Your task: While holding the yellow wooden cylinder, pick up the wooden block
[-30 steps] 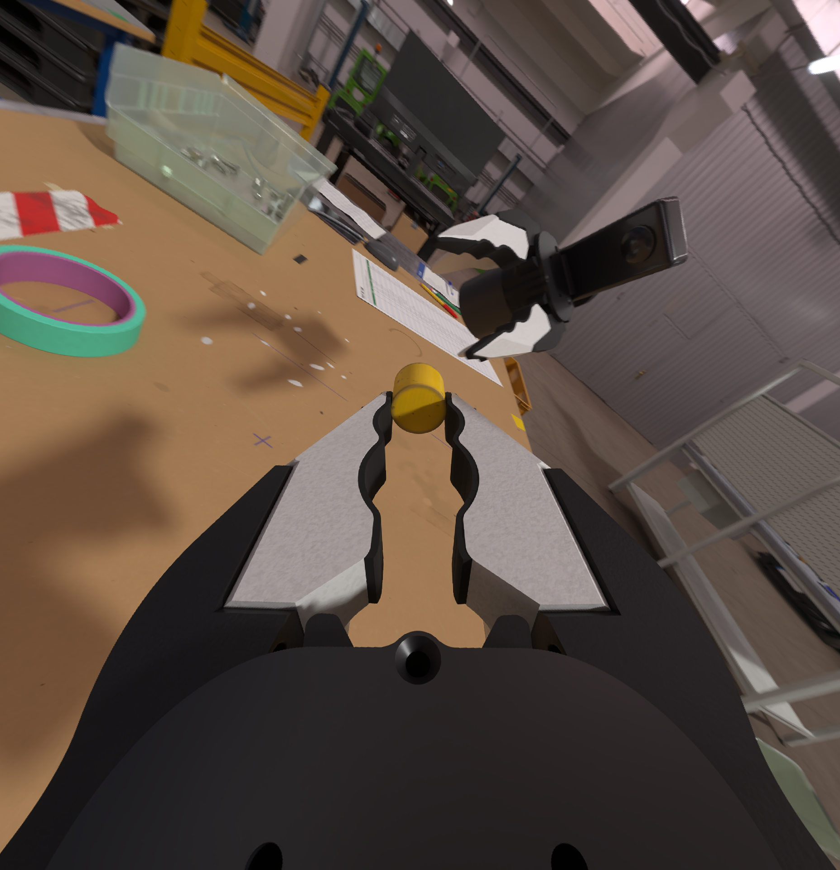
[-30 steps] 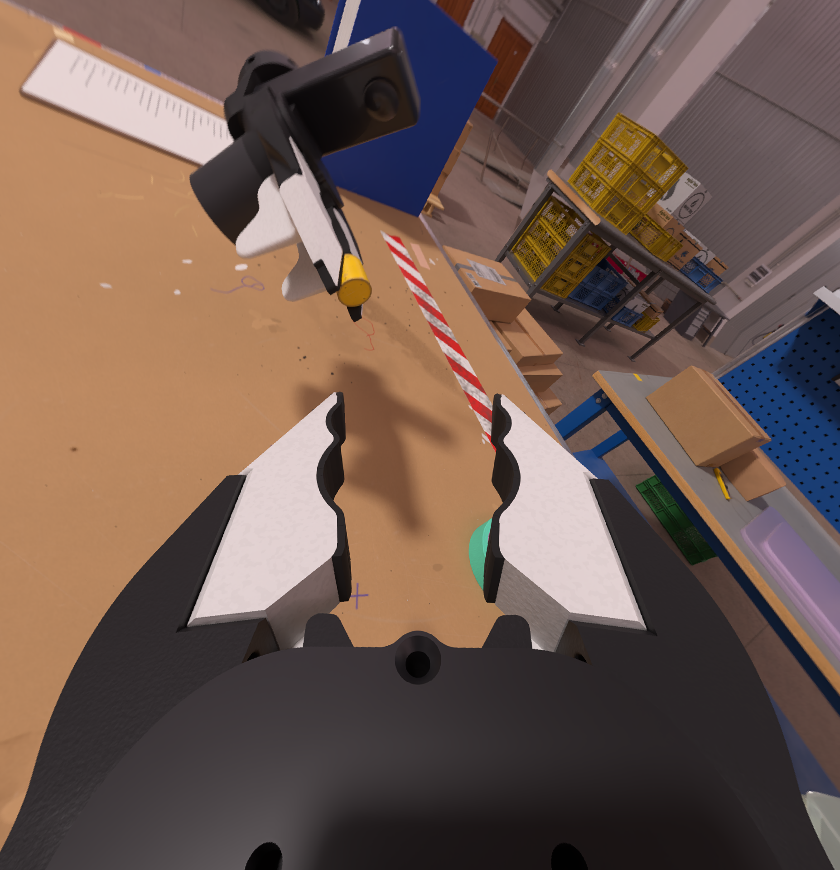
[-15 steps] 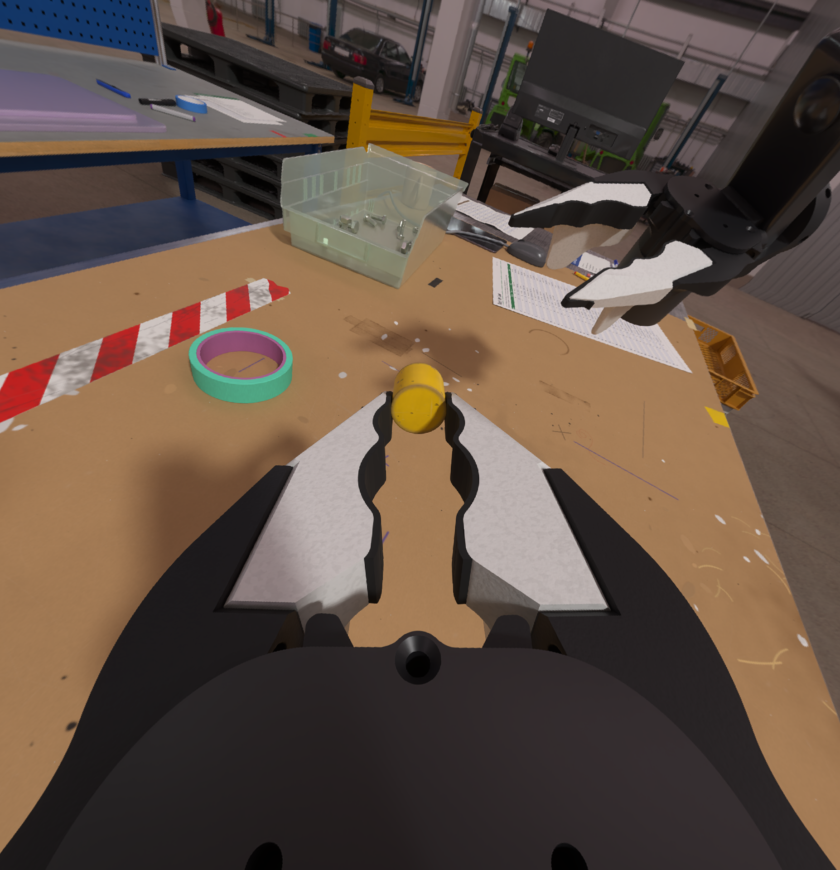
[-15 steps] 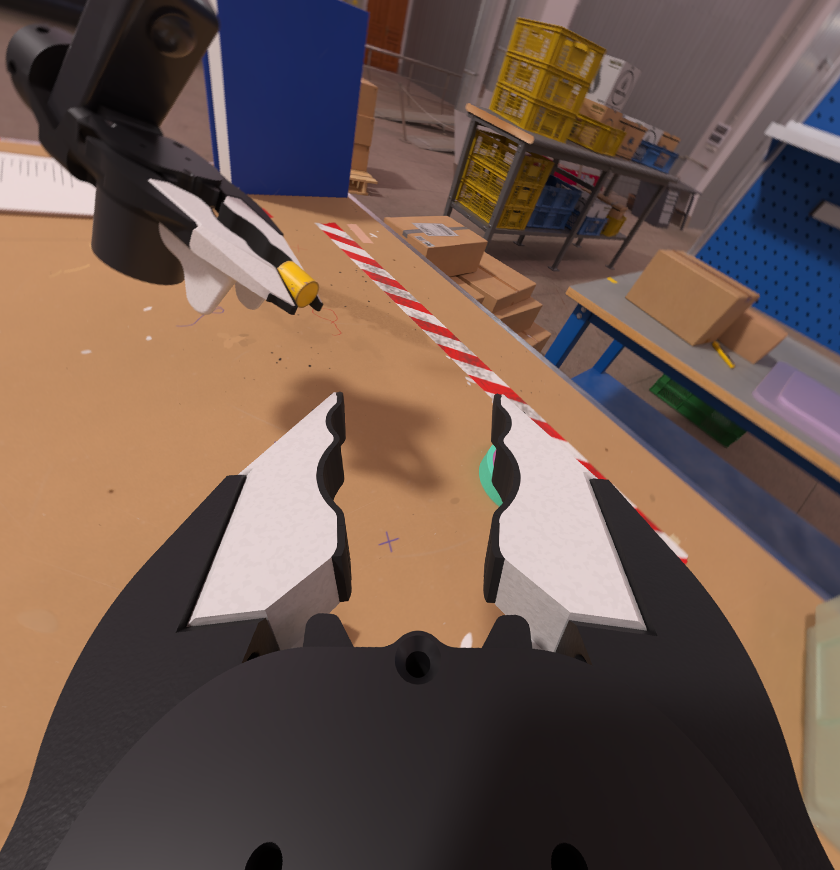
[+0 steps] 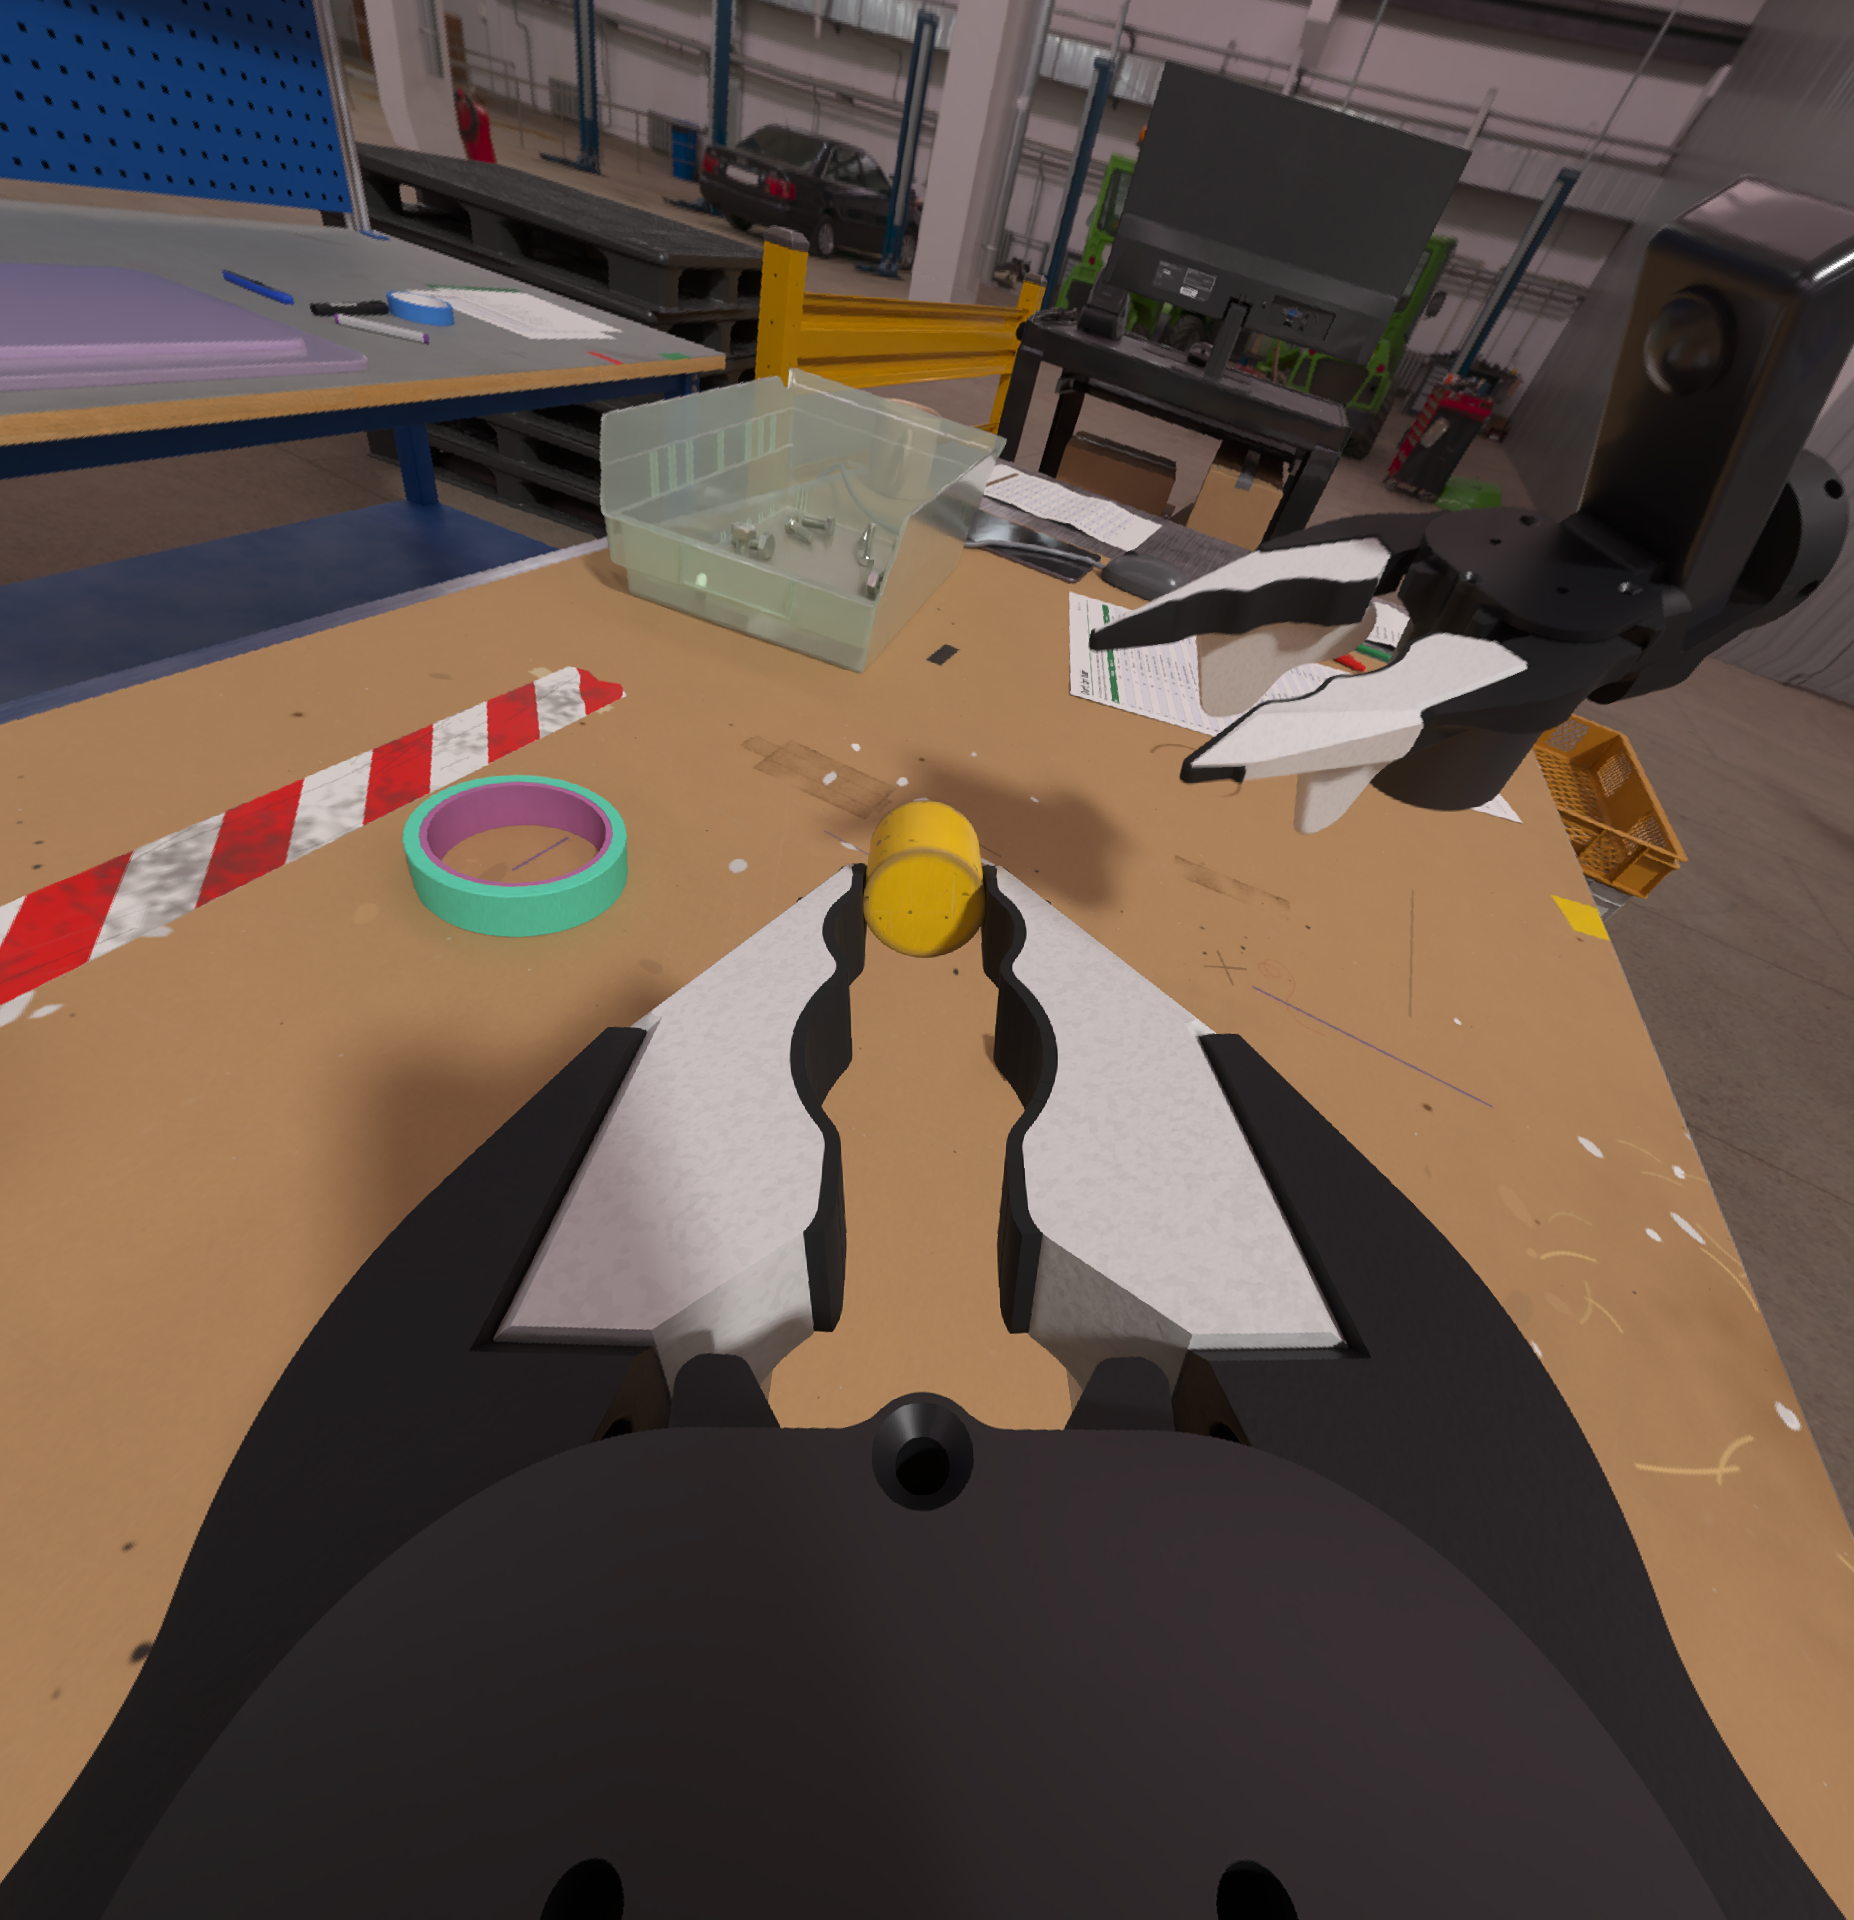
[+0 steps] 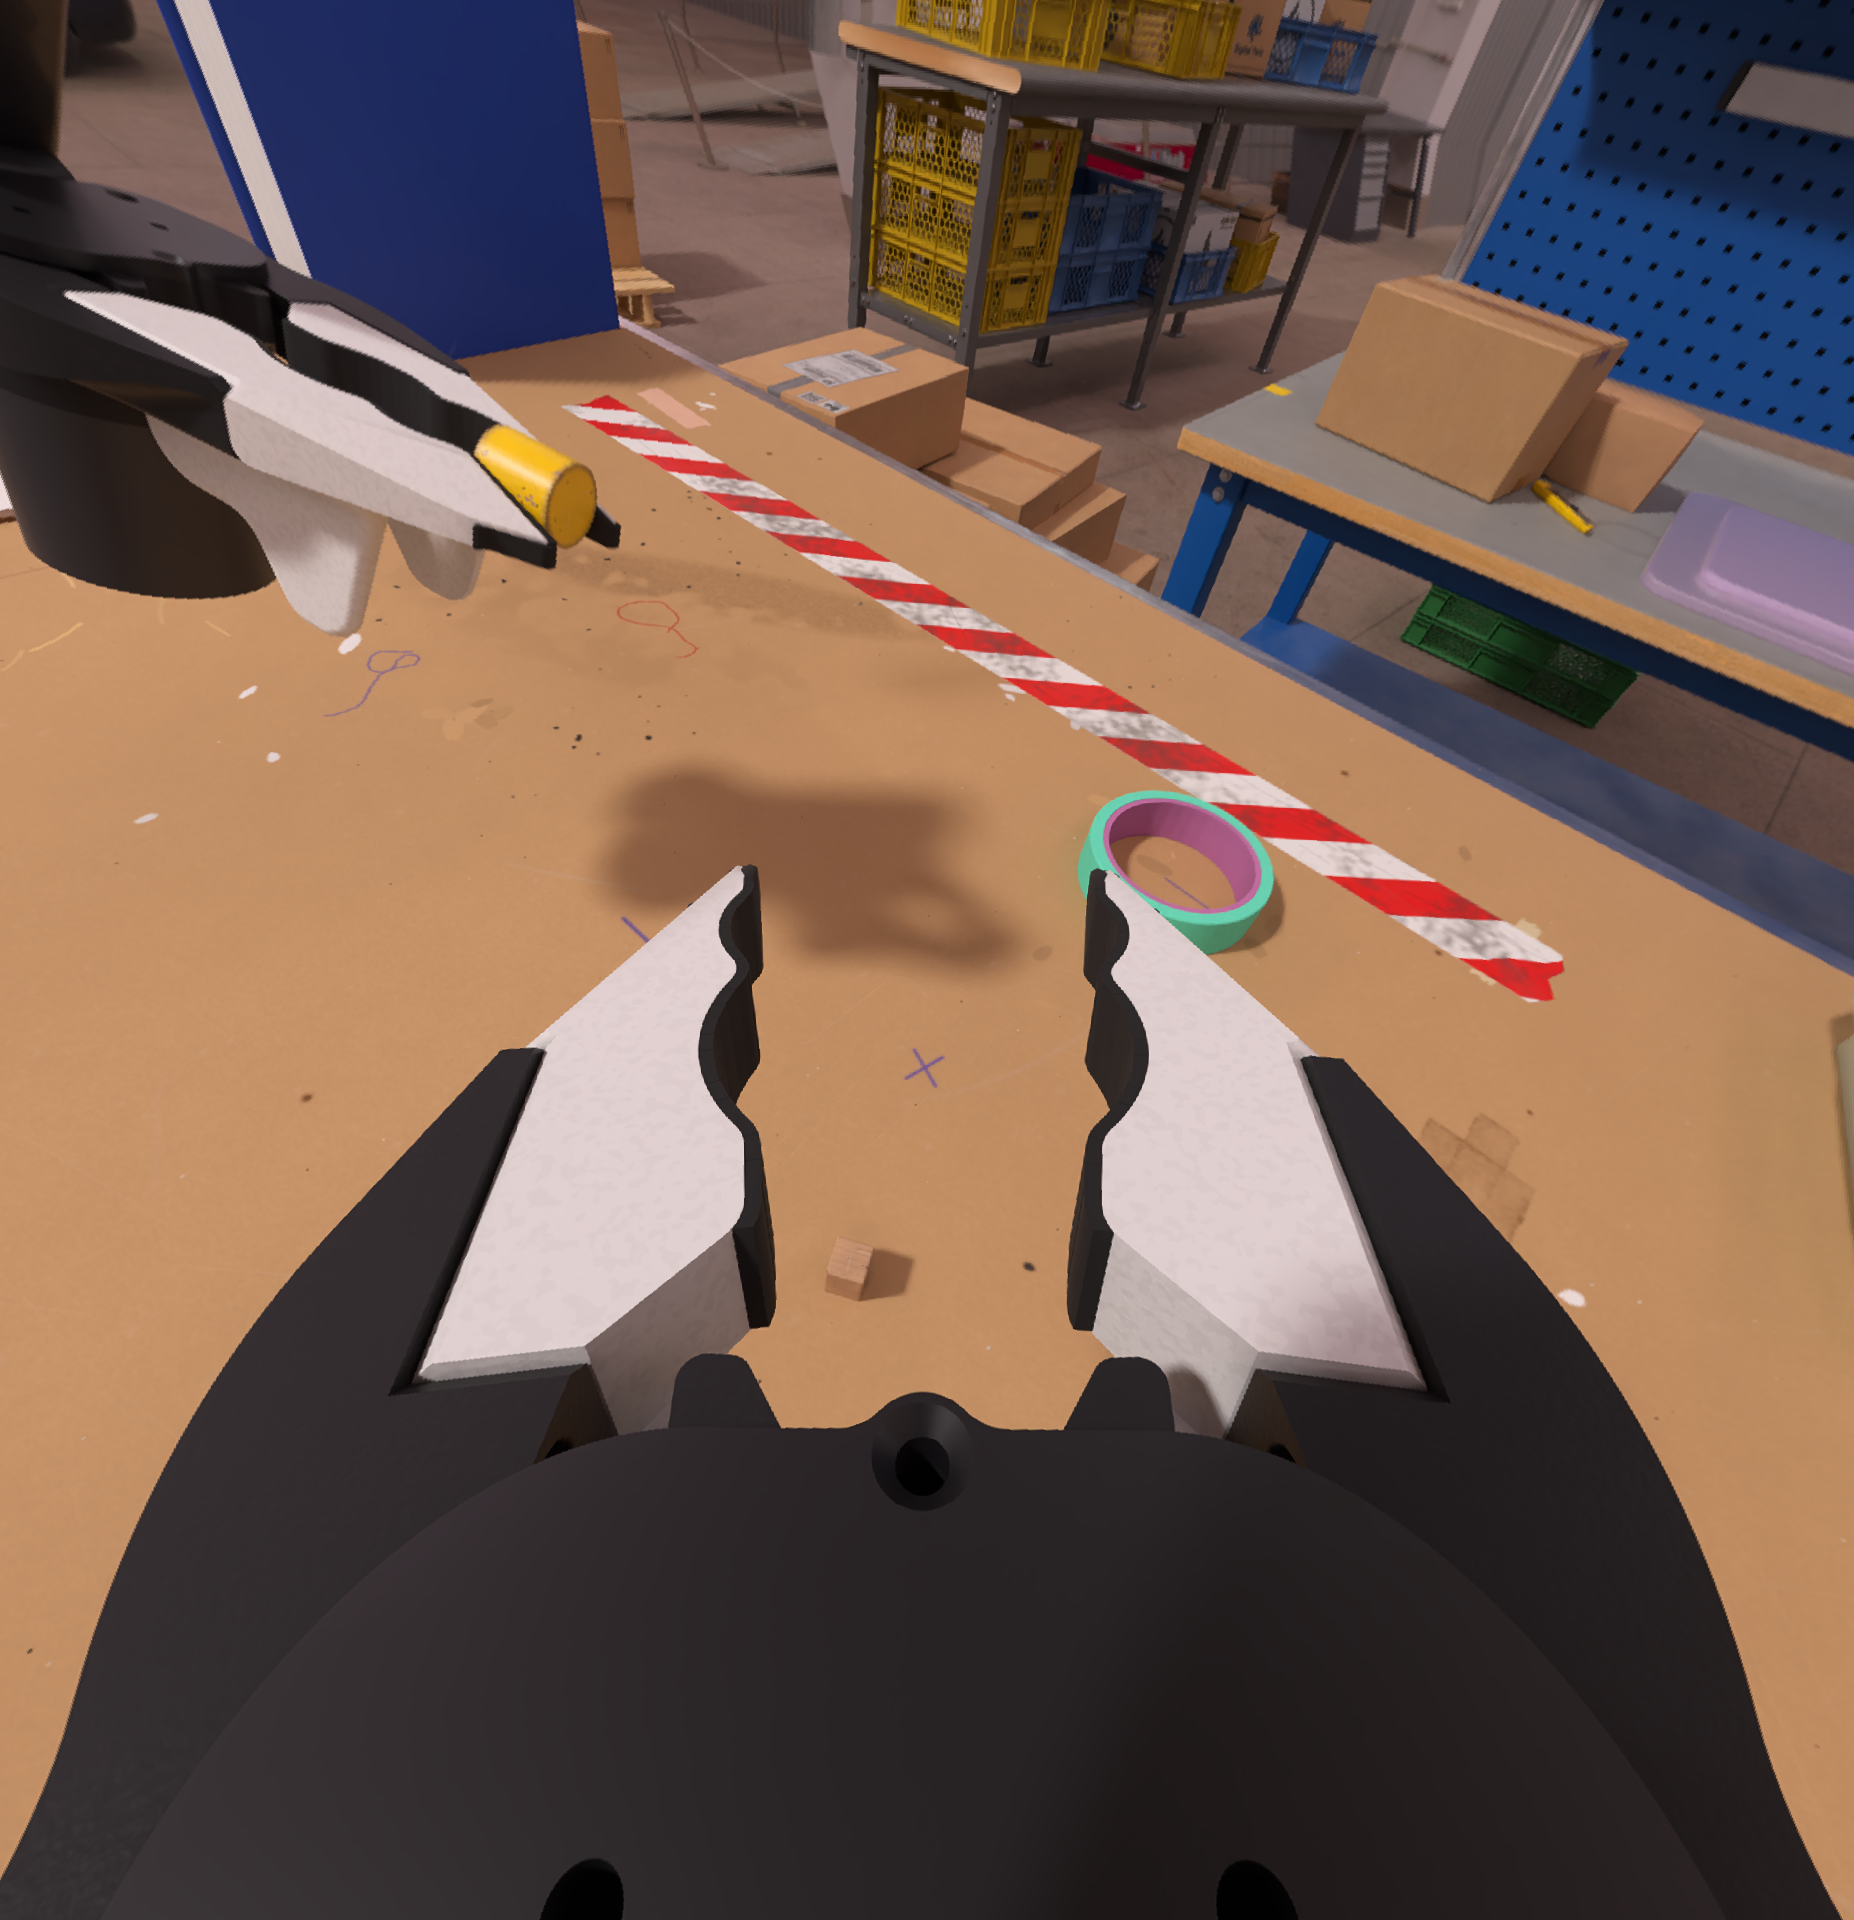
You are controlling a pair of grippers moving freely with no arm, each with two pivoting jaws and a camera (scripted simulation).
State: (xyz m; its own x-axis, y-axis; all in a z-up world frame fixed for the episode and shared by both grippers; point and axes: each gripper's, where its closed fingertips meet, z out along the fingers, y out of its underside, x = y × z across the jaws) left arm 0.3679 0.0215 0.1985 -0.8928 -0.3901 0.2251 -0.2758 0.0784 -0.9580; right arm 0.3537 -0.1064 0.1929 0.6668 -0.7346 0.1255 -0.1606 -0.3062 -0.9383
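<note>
My left gripper is shut on the yellow wooden cylinder, held at the fingertips above the brown table. It also shows in the right wrist view at the upper left, with the cylinder in it. My right gripper is open and empty, above the table. A small wooden block lies on the table below it, seen between the bases of its fingers. The right gripper also shows in the left wrist view at the upper right, open. The block is not in the left wrist view.
A green tape roll with a purple inside lies on the table next to a red-and-white striped strip. A clear plastic bin with bolts and a printed sheet are at the far edge.
Both views have swung and levelled toward the table. The right gripper has tilted down and the wooden block has come into view between its fingers. The left gripper still holds the cylinder.
</note>
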